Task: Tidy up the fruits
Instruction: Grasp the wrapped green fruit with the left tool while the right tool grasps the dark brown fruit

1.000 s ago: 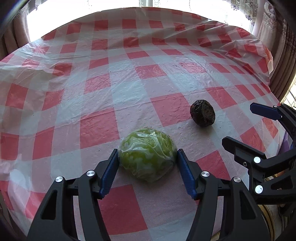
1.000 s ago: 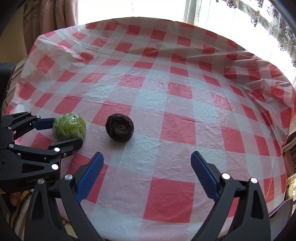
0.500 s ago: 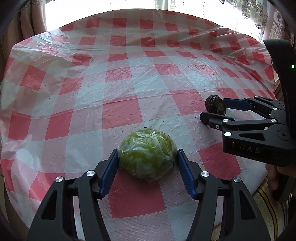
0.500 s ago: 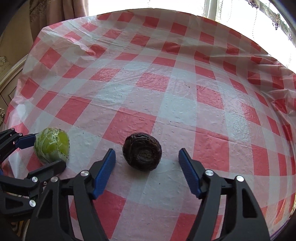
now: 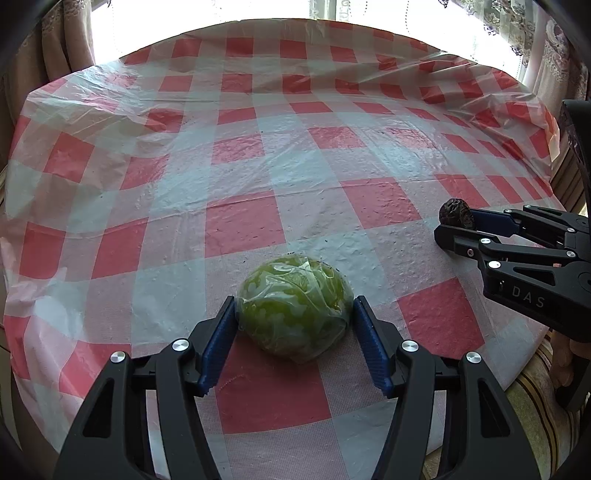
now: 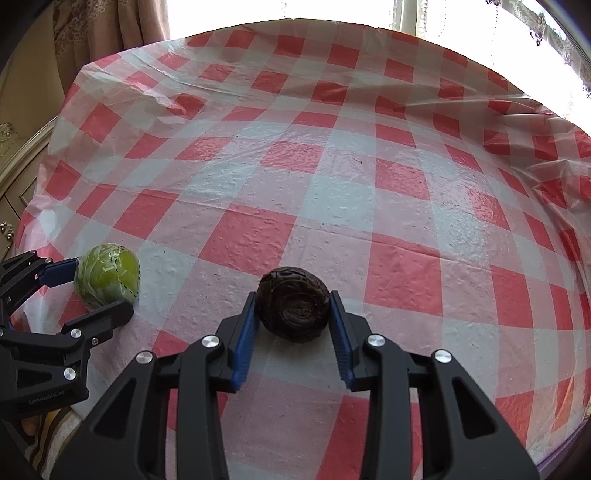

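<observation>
A round green fruit in clear plastic wrap (image 5: pixel 293 314) rests on the red-and-white checked tablecloth (image 5: pixel 295 155) near the front edge. My left gripper (image 5: pixel 294 301) is shut on it, a blue pad pressed to each side. To its right lies a dark, wrinkled round fruit (image 6: pixel 293 308), and my right gripper (image 6: pixel 293 295) is shut on it, pads tight on both flanks. In the left wrist view the dark fruit (image 5: pixel 456 214) shows between the right gripper's fingers (image 5: pixel 491 221). The right wrist view shows the green fruit (image 6: pixel 107 278) at the left.
The round table's cloth (image 6: pixel 332 184) stretches far back to a bright window with curtains (image 6: pixel 110 33). A pale cabinet (image 6: pixel 14 177) stands at the left. Striped clothing of the person (image 5: pixel 535 406) lies past the front edge.
My right gripper moved in over the dark fruit and closed from wide open onto it. The left gripper kept its hold on the green fruit.
</observation>
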The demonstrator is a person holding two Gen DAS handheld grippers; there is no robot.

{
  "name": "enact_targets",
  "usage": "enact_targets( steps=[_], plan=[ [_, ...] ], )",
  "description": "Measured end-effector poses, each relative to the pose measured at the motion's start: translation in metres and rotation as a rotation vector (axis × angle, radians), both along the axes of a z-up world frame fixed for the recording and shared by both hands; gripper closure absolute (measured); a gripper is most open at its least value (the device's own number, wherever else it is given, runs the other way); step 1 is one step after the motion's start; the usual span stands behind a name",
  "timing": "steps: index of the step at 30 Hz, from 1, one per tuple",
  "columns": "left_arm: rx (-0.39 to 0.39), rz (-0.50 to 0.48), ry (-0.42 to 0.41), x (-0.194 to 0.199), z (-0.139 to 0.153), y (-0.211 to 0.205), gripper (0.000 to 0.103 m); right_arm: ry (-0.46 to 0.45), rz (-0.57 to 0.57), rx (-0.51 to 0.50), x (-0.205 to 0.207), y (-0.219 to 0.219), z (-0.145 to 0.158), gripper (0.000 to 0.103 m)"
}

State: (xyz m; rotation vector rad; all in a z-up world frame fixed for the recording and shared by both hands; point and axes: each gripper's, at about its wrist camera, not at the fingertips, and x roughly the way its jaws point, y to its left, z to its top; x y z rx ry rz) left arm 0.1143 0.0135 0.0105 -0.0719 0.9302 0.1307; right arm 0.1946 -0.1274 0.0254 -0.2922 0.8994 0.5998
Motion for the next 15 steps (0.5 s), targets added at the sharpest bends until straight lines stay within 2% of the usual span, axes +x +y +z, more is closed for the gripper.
enact_targets(
  steps=[15],
  plan=[
    [0.023,-0.040,-0.008,-0.010,0.010,-0.012,0.043,0.004,-0.047,-0.004,-0.026,-0.040,0.006,0.066]
  ],
)
